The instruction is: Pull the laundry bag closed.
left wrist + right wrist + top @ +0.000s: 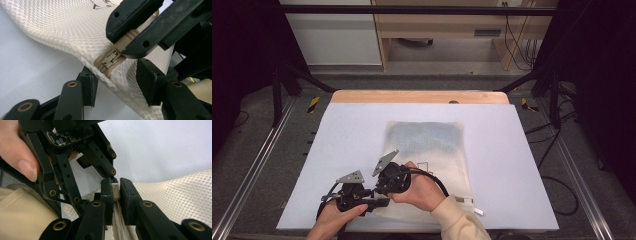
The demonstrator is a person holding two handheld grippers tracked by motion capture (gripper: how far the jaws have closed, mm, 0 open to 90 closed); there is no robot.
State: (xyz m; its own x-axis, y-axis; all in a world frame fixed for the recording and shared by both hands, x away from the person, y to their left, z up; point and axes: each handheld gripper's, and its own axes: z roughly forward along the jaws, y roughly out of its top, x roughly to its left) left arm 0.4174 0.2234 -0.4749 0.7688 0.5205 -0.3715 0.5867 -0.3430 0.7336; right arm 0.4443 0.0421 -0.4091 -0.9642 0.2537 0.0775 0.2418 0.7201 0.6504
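A white mesh bag [427, 145] lies flat on the pale table mat [347, 130]. Both grippers meet at its near left corner. My right gripper [116, 191] is shut on the beige zipper pull [116, 193]; the left gripper view has the same grip [118, 42] on the pull [126, 41] just above the zipper's end [110, 60]. My left gripper [117, 85] is open, its jaws standing either side of the bag's edge [120, 80] below the zipper. In the high view the left gripper [379, 201] sits close beside the right gripper [383, 192].
A bare wooden strip [419, 96] runs along the table's far edge. A small white tag [478, 212] sticks out at the bag's near right corner. Metal rails [257, 165] flank the table, and a cabinet [437, 25] stands behind it.
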